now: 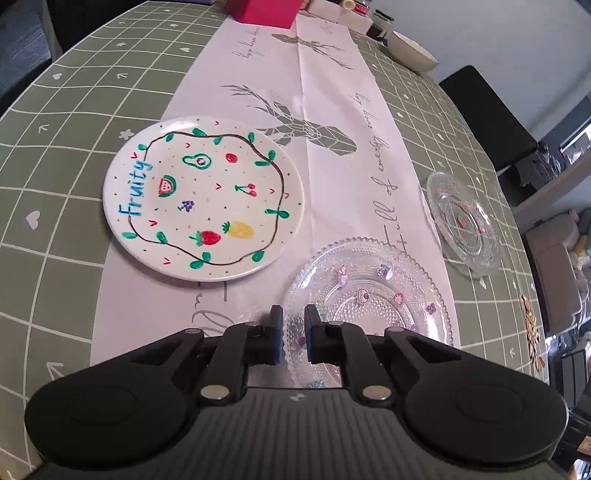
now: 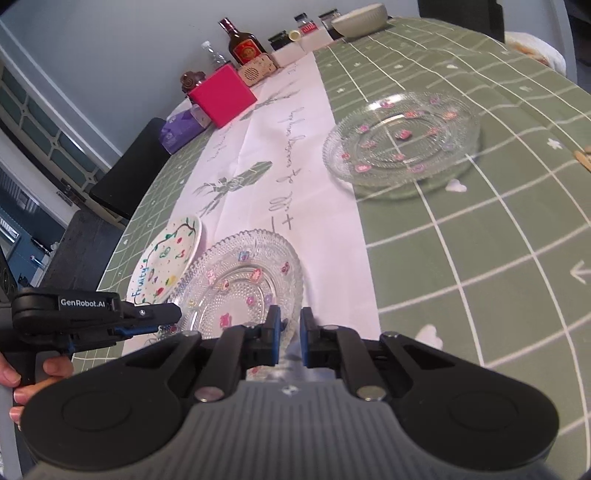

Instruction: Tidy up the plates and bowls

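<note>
A clear glass plate [image 1: 369, 295] with small stickers lies on the white runner; its near rim passes between the fingers of my left gripper [image 1: 294, 332], which is shut on it. The same plate [image 2: 243, 280] shows in the right wrist view, its near edge between the fingers of my right gripper [image 2: 290, 332], also shut on the rim. The left gripper [image 2: 168, 314] shows there at the plate's left edge. A white "Fruity" plate [image 1: 203, 199] [image 2: 166, 258] lies to the left. A second glass plate [image 1: 463, 221] [image 2: 400, 144] lies to the right.
A pale bowl [image 1: 410, 50] [image 2: 360, 18] stands at the table's far end, with a pink box [image 2: 221, 96], a liquor bottle [image 2: 243, 42], jars and a purple pack [image 2: 181, 129]. Dark chairs [image 1: 487, 110] stand beside the table. Wooden sticks [image 1: 532, 332] lie at the right edge.
</note>
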`<state>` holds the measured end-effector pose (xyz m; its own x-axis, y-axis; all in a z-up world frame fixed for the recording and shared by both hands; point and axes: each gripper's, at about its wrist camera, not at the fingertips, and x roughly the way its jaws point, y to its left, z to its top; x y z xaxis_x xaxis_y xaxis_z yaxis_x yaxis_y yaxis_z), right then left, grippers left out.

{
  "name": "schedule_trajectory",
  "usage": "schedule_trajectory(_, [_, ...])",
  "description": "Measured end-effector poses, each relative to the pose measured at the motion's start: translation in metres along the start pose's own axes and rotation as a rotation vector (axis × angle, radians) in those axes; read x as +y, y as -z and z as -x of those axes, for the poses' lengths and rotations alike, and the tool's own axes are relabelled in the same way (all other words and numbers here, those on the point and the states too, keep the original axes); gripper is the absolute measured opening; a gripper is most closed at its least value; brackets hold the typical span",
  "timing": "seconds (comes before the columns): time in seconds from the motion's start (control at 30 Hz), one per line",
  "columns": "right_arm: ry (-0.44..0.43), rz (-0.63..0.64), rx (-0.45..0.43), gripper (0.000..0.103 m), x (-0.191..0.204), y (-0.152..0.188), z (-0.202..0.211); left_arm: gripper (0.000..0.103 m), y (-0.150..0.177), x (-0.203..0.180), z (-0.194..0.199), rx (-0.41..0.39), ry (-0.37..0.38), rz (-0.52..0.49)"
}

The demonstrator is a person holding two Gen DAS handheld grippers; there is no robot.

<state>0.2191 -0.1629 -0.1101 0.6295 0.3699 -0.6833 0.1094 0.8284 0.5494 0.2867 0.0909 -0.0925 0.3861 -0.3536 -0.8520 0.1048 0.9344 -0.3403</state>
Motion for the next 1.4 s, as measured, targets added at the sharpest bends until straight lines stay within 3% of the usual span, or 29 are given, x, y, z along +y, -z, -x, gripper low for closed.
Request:
schedule_trajectory(0.3, [0.082,-0.039,0.035,0.008,-0.009,0.020,0.035,0.014,0.014,-0.033,-0.002,0.118,0.034,-0.212])
schedule_trajectory(0.67, [0.088,-0.100,0.069,0.009,-0.027,0.069,0.092,0.014,0.048,-0.068,0.003,0.207,0.109,-0.465])
schedule_trajectory(0.8, [0.140,-0.030,0.053,0.010,-0.019,0.084,0.106,0.014,0.059,-0.079,0.006,0.228,0.118,-0.539])
schedule_trajectory(1.07, [0.245,0.143,0.009,0.010,0.002,0.113,0.129,0.014,0.076,-0.106,0.016,0.239,0.059,-0.719])
schedule_trajectory(1.4, [0.202,0.102,0.011,0.009,0.001,0.140,0.153,0.014,0.103,-0.133,0.022,0.224,-0.005,-0.873])
